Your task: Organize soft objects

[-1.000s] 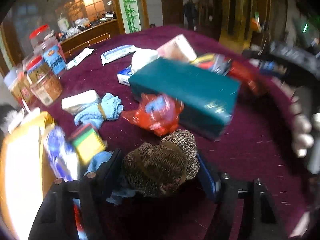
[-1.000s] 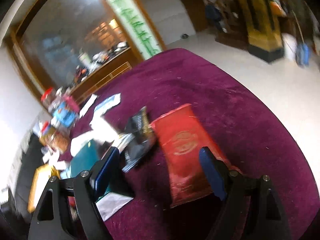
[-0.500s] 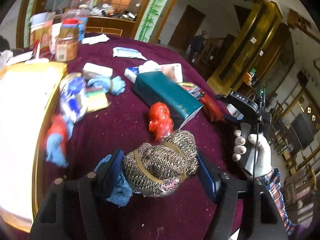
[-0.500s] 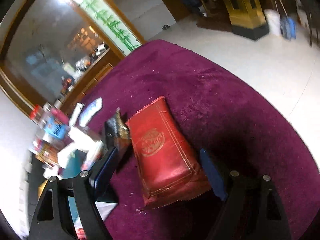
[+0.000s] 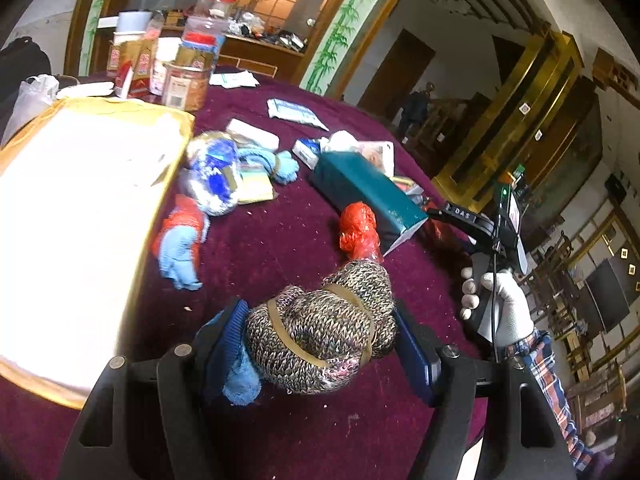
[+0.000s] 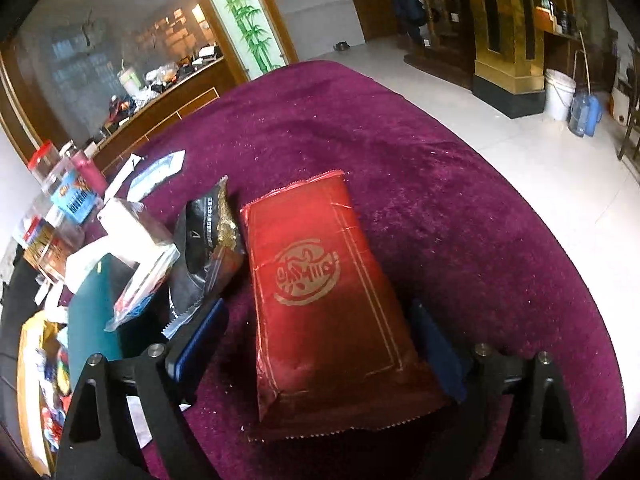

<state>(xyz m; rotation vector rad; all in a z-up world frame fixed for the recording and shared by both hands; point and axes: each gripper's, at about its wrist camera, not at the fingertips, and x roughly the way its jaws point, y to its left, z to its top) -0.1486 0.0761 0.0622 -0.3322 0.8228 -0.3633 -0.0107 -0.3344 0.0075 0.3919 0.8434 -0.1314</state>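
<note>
My left gripper (image 5: 320, 344) is shut on a brown knitted bundle (image 5: 320, 336) bound with tan bands, with a bit of light blue cloth (image 5: 242, 384) at the left finger, held above the purple tablecloth (image 5: 280, 248). Other soft things lie beyond: light blue gloves (image 5: 180, 252), a blue and white bundle (image 5: 214, 176), light blue socks (image 5: 280, 166). My right gripper (image 6: 316, 340) is open, its fingers either side of a red foil pouch (image 6: 320, 292) lying on the cloth. The right gripper also shows in the left wrist view (image 5: 492, 236), held by a gloved hand.
A yellow-rimmed white tray (image 5: 80, 200) lies at left. A teal box (image 5: 368, 192), a red plastic wad (image 5: 358, 228), jars (image 5: 188, 80) and packets stand further back. A black pouch (image 6: 208, 248) and clear packet (image 6: 140, 276) lie left of the red pouch. The table edge (image 6: 560, 240) curves right.
My left gripper has lifted and swung with the knitted bundle, so the tray and far items now show. My right gripper has moved in around the red pouch.
</note>
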